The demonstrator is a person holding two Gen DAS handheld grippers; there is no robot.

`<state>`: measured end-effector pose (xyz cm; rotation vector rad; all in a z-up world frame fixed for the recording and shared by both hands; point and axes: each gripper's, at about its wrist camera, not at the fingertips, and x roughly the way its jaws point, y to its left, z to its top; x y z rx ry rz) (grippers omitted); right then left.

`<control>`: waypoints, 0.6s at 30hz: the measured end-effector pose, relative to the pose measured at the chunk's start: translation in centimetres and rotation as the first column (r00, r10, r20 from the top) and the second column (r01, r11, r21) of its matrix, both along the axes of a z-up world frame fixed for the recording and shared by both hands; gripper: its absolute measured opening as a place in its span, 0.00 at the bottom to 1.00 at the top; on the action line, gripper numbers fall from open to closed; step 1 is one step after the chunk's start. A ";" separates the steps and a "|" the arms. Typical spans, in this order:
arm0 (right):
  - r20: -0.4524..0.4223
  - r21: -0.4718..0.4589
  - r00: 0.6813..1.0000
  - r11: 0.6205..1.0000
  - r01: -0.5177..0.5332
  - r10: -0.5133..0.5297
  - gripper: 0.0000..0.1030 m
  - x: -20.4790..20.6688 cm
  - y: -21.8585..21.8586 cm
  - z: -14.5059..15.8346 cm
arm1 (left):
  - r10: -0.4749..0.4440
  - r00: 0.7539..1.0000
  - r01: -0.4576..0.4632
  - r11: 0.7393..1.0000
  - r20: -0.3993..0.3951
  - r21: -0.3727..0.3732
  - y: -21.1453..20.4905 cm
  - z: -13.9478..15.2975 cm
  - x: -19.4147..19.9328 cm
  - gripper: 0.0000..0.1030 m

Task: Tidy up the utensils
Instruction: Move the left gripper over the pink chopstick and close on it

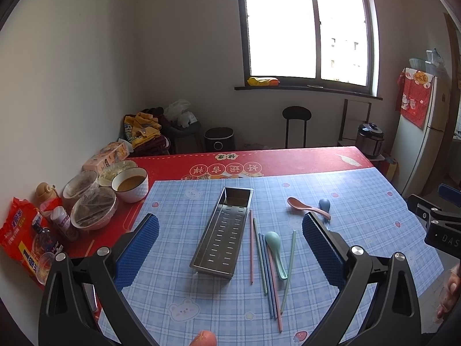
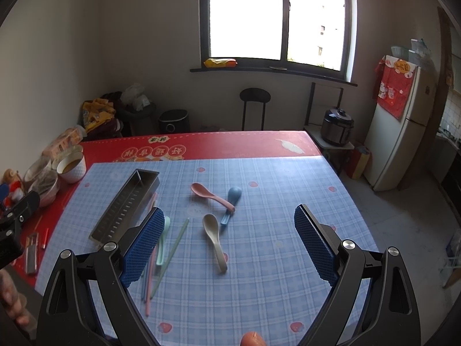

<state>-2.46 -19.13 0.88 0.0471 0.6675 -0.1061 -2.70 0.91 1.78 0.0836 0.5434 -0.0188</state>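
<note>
Both grippers, left gripper (image 1: 230, 245) and right gripper (image 2: 229, 242), hover with jaws spread and empty over the desk (image 2: 288, 201); beige spoon (image 2: 214, 239) is between right's pads, so drop straight, pinch mid-handle, carry to the steel tray (image 1: 223, 227).

Blown-out window (image 1: 305, 26) backlights dim room; fisheye edges bend, perhaps blurred.

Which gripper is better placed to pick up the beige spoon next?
Right. The beige spoon lies between the open right gripper's fingers. In the left wrist view it doesn't show; the left gripper faces the metal tray.
</note>
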 end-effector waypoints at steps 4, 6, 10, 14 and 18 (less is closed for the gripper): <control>-0.026 0.039 0.999 0.999 -0.034 0.035 0.86 0.8 -0.7 -0.4 | 0.028 0.999 -0.026 0.999 0.038 -0.034 1.1 0.1 0.1 0.95; -0.042 0.066 0.998 0.997 -0.051 0.054 0.86 1.5 -1.1 -0.8 | 0.031 0.999 -0.029 0.998 0.032 -0.056 1.8 -0.2 0.5 0.95; -0.068 0.121 0.991 0.987 -0.106 0.115 0.86 2.9 -1.5 -2.4 | 0.013 0.999 -0.015 0.997 -0.031 -0.071 2.8 -1.8 1.6 0.95; -0.080 0.118 0.987 0.985 -0.129 0.139 0.86 4.0 -1.2 -4.0 | 0.006 0.995 -0.015 0.996 -0.095 -0.093 4.0 -3.7 2.5 0.94; -0.106 0.146 0.984 0.981 -0.128 0.144 0.86 4.8 -0.5 -5.5 | -0.035 0.992 0.021 0.994 -0.123 -0.109 4.8 -5.2 2.9 0.93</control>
